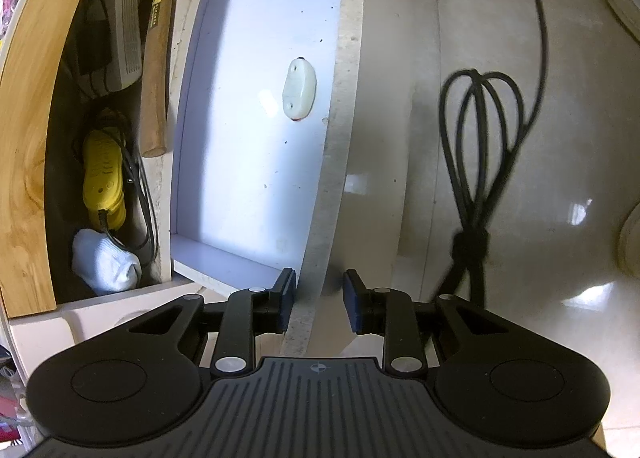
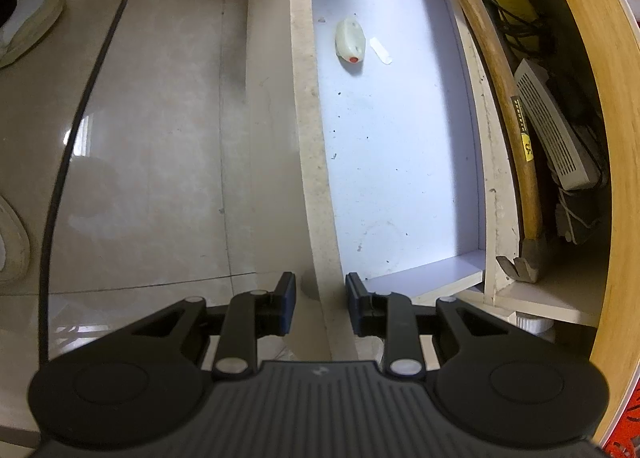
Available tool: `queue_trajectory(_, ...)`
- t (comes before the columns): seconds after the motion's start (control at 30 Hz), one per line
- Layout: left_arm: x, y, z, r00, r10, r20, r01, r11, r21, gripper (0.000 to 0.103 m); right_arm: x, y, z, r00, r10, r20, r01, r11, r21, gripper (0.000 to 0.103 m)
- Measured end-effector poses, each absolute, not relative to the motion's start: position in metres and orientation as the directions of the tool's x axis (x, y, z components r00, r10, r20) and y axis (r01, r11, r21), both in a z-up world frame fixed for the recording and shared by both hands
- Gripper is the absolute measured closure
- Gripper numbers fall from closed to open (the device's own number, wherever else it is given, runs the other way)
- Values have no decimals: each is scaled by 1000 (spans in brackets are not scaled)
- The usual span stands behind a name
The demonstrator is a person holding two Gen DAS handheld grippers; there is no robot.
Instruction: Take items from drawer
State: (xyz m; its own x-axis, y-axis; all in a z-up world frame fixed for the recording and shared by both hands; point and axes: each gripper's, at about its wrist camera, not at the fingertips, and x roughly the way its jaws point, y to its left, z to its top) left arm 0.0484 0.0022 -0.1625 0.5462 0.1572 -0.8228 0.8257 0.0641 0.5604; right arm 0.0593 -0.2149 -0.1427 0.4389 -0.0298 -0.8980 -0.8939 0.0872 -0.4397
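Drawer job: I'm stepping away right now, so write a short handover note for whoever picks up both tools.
Left tool: open, empty, straddling the speckled front panel of the drawer.
Right tool: open, empty, straddling the same panel from the other end.
Inside the white drawer: a small oval white plastic piece with a red tip and a thin white strip.
Done: the drawer stands open.
Left: pick out the oval piece and the strip; neither is gripped.
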Motion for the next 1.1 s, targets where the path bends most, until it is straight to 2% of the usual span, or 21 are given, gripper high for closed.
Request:
queue_trajectory(0.03, 49, 2, -163, 547, 156, -823, 826, 62, 560, 75, 59, -215, -142, 444, -26, -896, -891, 90, -444, 73)
queue_trajectory(0.07, 49, 2, -163, 552, 156, -819, 822, 62, 566, 68, 58, -215, -142, 461, -16, -887, -883, 89, -460, 61)
queue_trajectory(0.1, 49, 2, -163, 564, 158, -811, 813, 65, 578, 60, 56, -214, -142, 483, -5, -876, -872, 87, -481, 22)
queue_trajectory(0.13, 50, 1, -163, 573, 156, -804, 806, 68, 588, 38, 55, -213, -141, 504, 7, -864, -861, 84, -502, 4)
queue_trajectory(0.17, 50, 1, -161, 581, 147, -801, 801, 73, 594, 20, 54, -213, -140, 517, 28, -855, -854, 88, -513, 0)
queue_trajectory(0.23, 51, -1, -158, 592, 128, -795, 791, 93, 604, 13, 57, -211, -141, 512, 41, -858, -855, 120, -504, 0)
queue_trajectory(0.33, 53, -3, -155, 601, 119, -791, 782, 116, 612, 10, 58, -210, -145, 514, 37, -857, -854, 115, -508, 0)
queue_trajectory(1.1, 48, -8, -160, 594, 117, -796, 794, 71, 603, 10, 59, -206, -145, 511, 43, -859, -856, 115, -504, 0)
